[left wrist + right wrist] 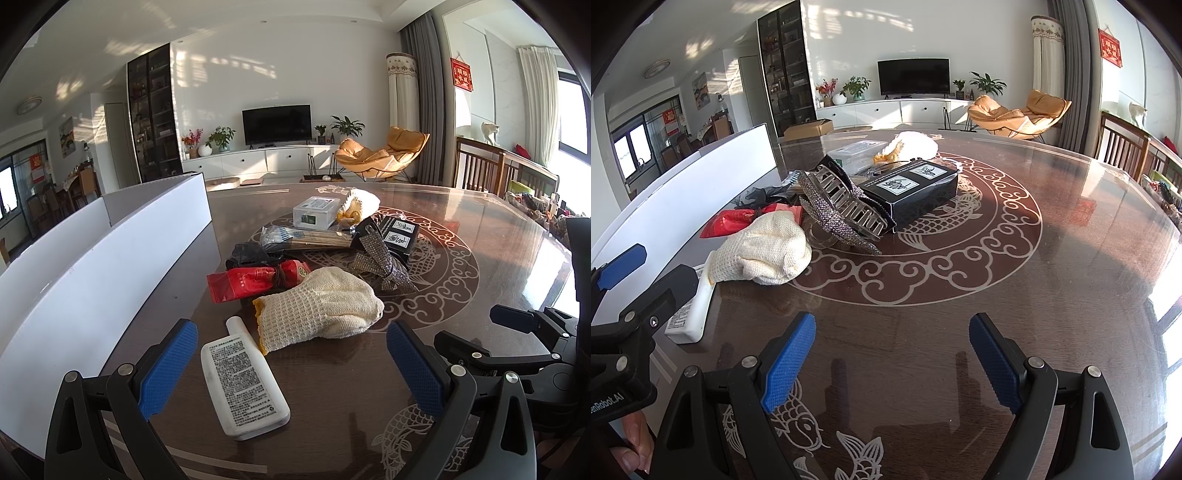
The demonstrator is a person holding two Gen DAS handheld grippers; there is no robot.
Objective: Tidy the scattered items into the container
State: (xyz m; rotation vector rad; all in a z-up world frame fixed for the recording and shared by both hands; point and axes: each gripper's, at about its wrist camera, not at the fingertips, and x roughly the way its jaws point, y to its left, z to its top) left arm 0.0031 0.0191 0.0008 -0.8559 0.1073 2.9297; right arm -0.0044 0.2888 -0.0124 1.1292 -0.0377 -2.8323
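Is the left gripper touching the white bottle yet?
Apart. The left wrist view shows the left gripper open, table visible between each blue pad and the white bottle lying between them.

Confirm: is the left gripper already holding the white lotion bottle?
No. The left gripper is open, and the white lotion bottle lies flat on the table between its jaws.

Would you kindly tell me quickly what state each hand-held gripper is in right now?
Left hand-held gripper: open, holding nothing; the white bottle lies between its fingers.
Right hand-held gripper: open, empty, over bare table.
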